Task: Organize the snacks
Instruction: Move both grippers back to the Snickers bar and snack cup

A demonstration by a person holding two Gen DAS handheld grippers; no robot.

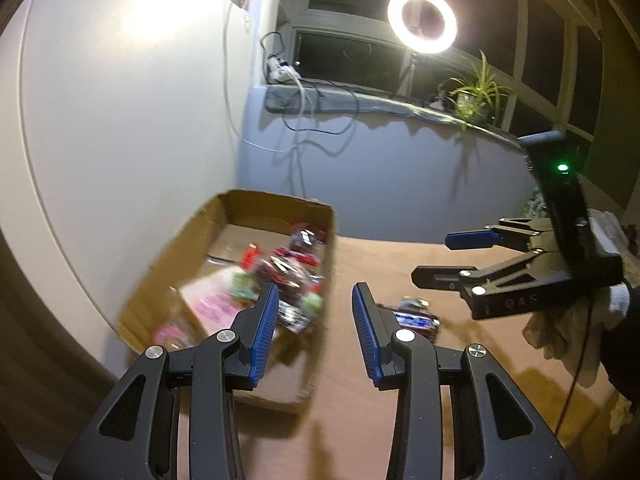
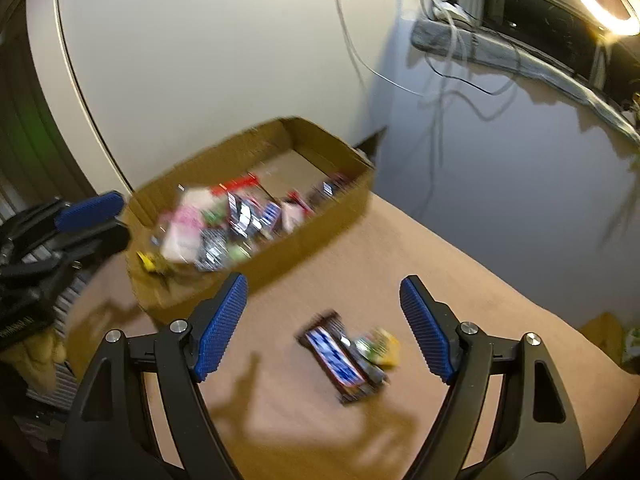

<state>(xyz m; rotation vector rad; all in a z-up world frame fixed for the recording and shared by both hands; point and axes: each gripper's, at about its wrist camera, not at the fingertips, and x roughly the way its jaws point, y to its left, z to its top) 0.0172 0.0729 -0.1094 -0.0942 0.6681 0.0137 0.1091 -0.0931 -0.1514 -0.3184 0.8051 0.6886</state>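
Item: dark snack bar (image 2: pixel 340 356) with a small yellow-green packet (image 2: pixel 382 346) touching its right side, both lying on the brown table (image 2: pixel 500 280), the bar's long axis running diagonally, near-right to far-left. The right gripper (image 2: pixel 324 328) is hovering directly over them, jaws apart and empty, nearer than the left gripper (image 1: pixel 316 332), likewise spread empty. One cardboard box (image 2: pixel 320 236) is holding the remaining snacks, too blurred to count.

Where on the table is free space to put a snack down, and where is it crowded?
Bare brown table lies right of the cardboard box, up to the wall, and also in front of the two loose snack bars. The box itself is crowded with wrappers; only its far corner by the wall shows bare floor.
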